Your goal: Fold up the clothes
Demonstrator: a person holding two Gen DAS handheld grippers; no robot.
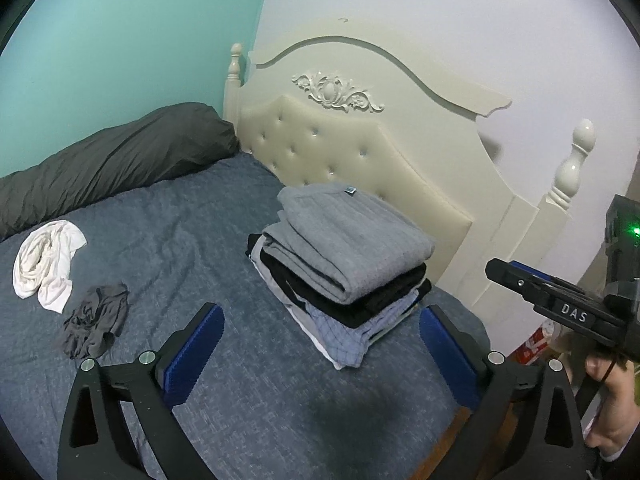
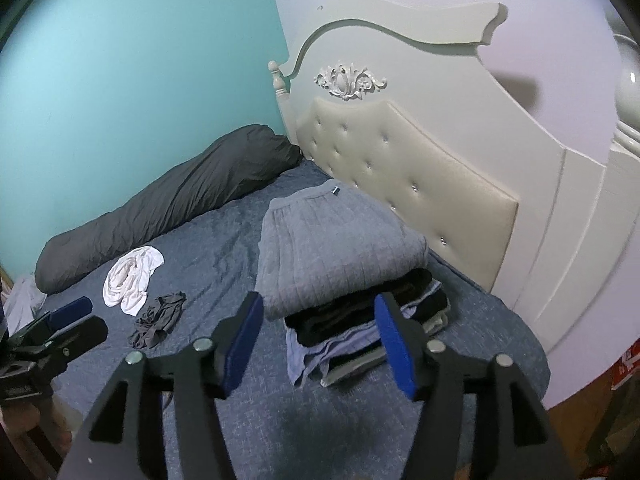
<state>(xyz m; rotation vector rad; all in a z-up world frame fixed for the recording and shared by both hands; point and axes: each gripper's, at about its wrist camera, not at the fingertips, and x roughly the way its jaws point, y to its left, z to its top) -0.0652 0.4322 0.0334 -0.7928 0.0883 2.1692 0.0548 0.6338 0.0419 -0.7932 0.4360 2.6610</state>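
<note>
A stack of folded clothes (image 1: 344, 256) (image 2: 340, 248), topped by a grey ribbed knit over black and blue checked pieces, rests on the bed near the headboard. A crumpled white garment (image 1: 44, 260) (image 2: 132, 276) and a crumpled dark grey garment (image 1: 96, 320) (image 2: 158, 320) lie loose to its left. My left gripper (image 1: 320, 310) (image 2: 86, 316) hovers open in front of the stack, holding nothing. My right gripper (image 2: 318, 300) (image 1: 496, 268) is also open and holds nothing, close in front of the stack's near edge. A hand (image 1: 608, 400) grips its handle.
The bed has a blue-grey cover (image 1: 180, 240) (image 2: 224, 240). A long dark grey pillow (image 1: 112, 160) (image 2: 172, 204) lies along the teal wall. The cream tufted headboard (image 1: 360, 152) (image 2: 420, 176) stands right behind the stack. The bed's edge falls off at the lower right.
</note>
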